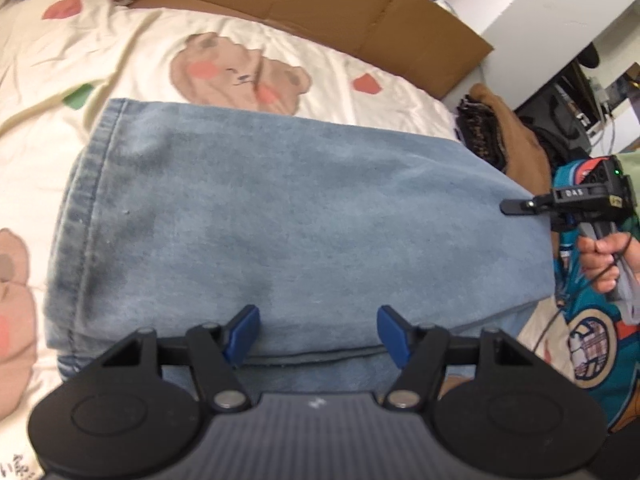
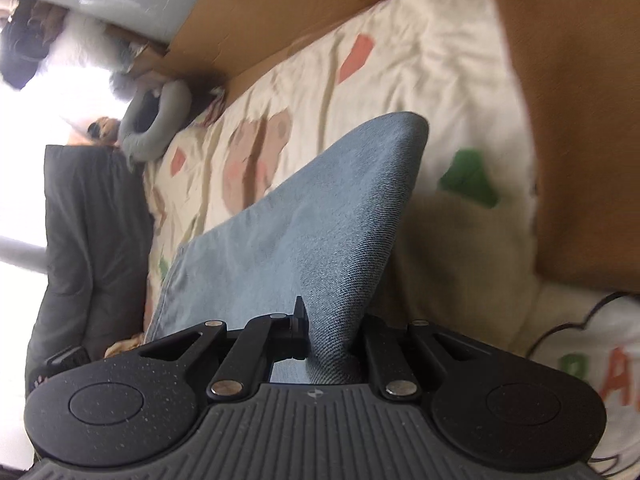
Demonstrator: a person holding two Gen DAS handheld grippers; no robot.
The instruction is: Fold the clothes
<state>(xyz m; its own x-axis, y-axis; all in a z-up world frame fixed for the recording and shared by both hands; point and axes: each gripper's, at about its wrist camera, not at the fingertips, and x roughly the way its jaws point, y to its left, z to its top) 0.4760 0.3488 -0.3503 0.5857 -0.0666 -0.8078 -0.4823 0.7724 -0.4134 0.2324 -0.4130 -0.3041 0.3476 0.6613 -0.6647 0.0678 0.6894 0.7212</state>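
1. Left wrist view: denim garment lies on a cream bear-print bedsheet; cardboard box behind; left gripper spread, empty.
2. Right wrist view: right gripper clenched on denim, lifting a fold.

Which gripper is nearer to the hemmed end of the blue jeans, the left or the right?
Left. The left gripper hovers open over the jeans, nearer their hemmed end. The right gripper is shut on the denim at the opposite edge, far from the hem.
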